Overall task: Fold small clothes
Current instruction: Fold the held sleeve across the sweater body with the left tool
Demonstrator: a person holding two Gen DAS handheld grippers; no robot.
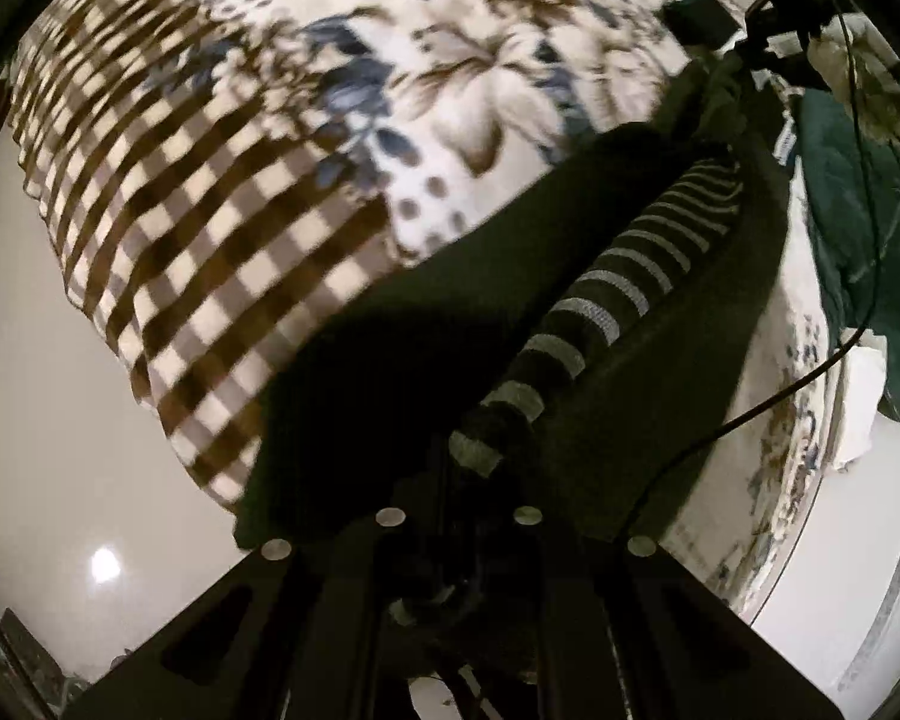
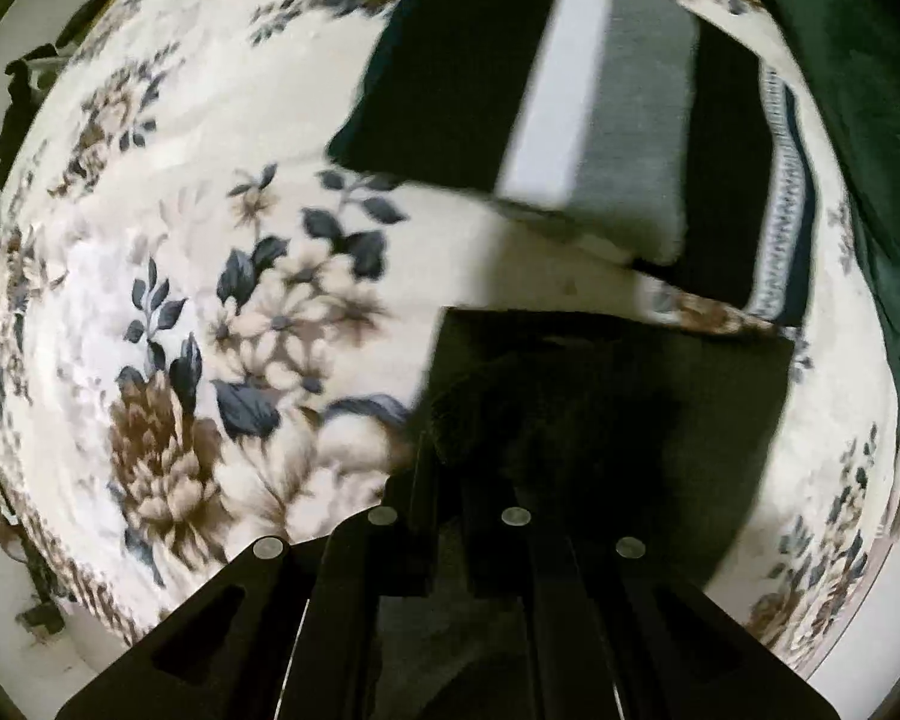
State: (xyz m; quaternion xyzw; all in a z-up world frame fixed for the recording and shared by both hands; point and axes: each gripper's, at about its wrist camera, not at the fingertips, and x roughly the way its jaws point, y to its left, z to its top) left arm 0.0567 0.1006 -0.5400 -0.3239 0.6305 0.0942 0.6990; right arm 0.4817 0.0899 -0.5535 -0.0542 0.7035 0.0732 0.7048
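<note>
A dark garment [image 1: 402, 360] with a black-and-grey striped band [image 1: 600, 300] hangs stretched over the bed. My left gripper [image 1: 474, 480] is shut on its near end, and the cloth covers the fingertips. The garment runs up and right to my right gripper [image 1: 774, 36], small and blurred at the far end. In the right wrist view my right gripper [image 2: 468, 480] is shut on a dark fold of the garment [image 2: 618, 396], which hides its fingertips. It hangs just above the floral blanket [image 2: 222, 276].
A folded dark piece with white and grey bands [image 2: 576, 96] lies on the bed beyond the right gripper, beside another dark item with a patterned band [image 2: 780, 210]. Dark green cloth [image 2: 870, 90] lies at the right edge. The checked blanket edge [image 1: 180, 240] overhangs the pale floor [image 1: 60, 420].
</note>
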